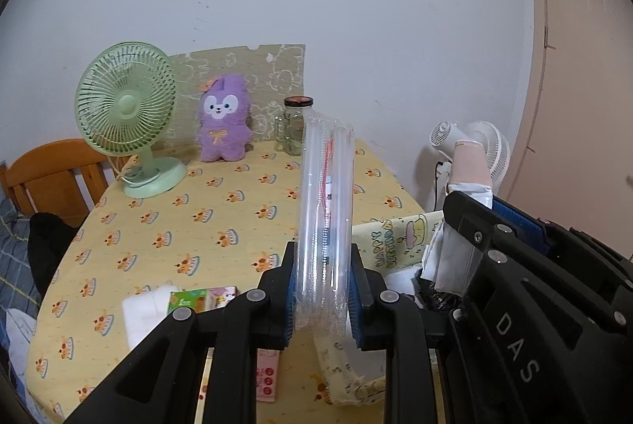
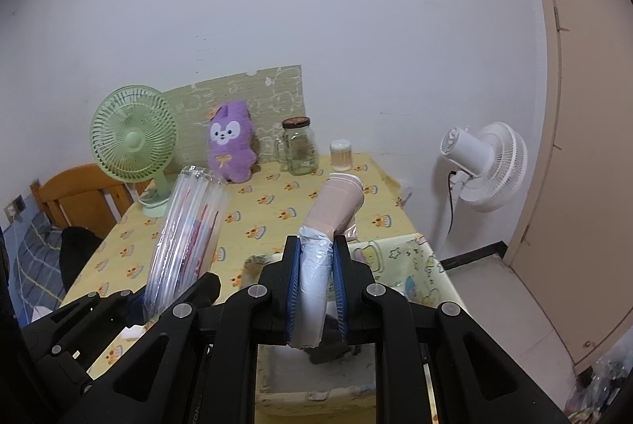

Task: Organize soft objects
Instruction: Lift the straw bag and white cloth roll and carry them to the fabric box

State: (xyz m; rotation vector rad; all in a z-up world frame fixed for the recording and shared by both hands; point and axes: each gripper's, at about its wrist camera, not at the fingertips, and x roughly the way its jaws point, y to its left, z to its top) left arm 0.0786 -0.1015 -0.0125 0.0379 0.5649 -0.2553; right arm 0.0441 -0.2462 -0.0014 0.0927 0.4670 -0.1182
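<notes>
Yellow-clothed desk (image 1: 221, 210) against a pale wall, patterned all over with little orange motifs. Along the far edge: green fan (image 1: 126, 107) at the left corner, purple plush rabbit (image 1: 224, 119) upright beside it, lidded glass jar (image 1: 294, 127) next along, small tub of cotton swabs (image 2: 341, 154) near the far right corner. Beyond the right edge, white standing fan (image 2: 490, 166) on the floor. Wooden chair (image 1: 51, 174) tucked behind the left corner.

Left tool (image 1: 322, 299) clamped tight on a clear plastic sleeve of straws (image 1: 326, 210), sleeve held well above the cloth and angled toward the far edge. Right tool (image 2: 316, 297) squeezed shut on a rolled pink stocking in white wrapping (image 2: 336, 210), roll poking forward over the desk's middle. Both tools side by side at the near edge. Below them, a cream cartoon-printed fabric bin (image 2: 415, 265) at the near right corner; tissue packets (image 1: 186, 299) flat near the left.
</notes>
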